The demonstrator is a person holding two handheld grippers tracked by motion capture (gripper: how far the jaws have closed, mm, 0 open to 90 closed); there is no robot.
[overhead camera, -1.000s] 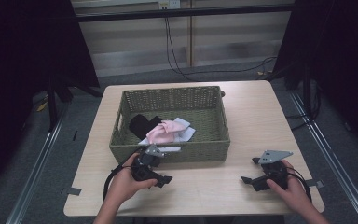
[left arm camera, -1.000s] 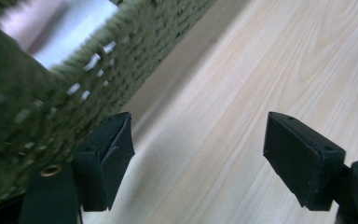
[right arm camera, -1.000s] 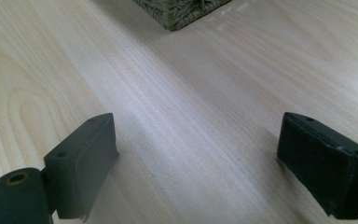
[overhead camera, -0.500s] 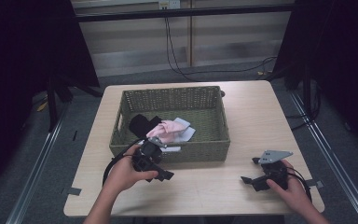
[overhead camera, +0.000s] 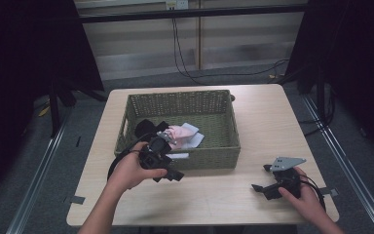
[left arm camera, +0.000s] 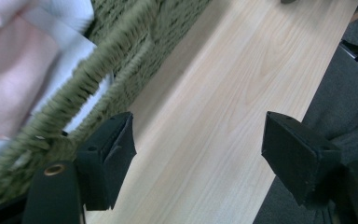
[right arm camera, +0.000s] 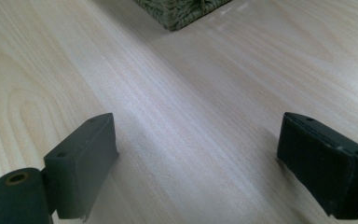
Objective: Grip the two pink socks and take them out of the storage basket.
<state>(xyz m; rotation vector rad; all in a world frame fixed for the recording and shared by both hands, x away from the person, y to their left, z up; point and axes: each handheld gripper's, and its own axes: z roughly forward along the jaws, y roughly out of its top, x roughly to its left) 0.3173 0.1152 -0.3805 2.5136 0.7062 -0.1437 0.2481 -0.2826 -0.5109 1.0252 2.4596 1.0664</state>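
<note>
Hovering at the near wall of a green woven basket [overhead camera: 180, 127], the left gripper [overhead camera: 168, 168] has its jaws spread wide with nothing between them; in the left gripper view the basket's rim [left arm camera: 65, 112] passes just beside one jaw, and pink cloth [left arm camera: 9, 70] and white cloth [left arm camera: 70, 14] lie beyond that rim, inside the basket. A black item [overhead camera: 146, 127] sits in the basket too, next to the pink cloth [overhead camera: 177, 132]. Well apart to the other side, the right gripper [overhead camera: 268, 187] rests low on the wooden tabletop [overhead camera: 263, 126], jaws likewise wide and empty, with a corner of the basket [right arm camera: 182, 11] ahead of it.
</note>
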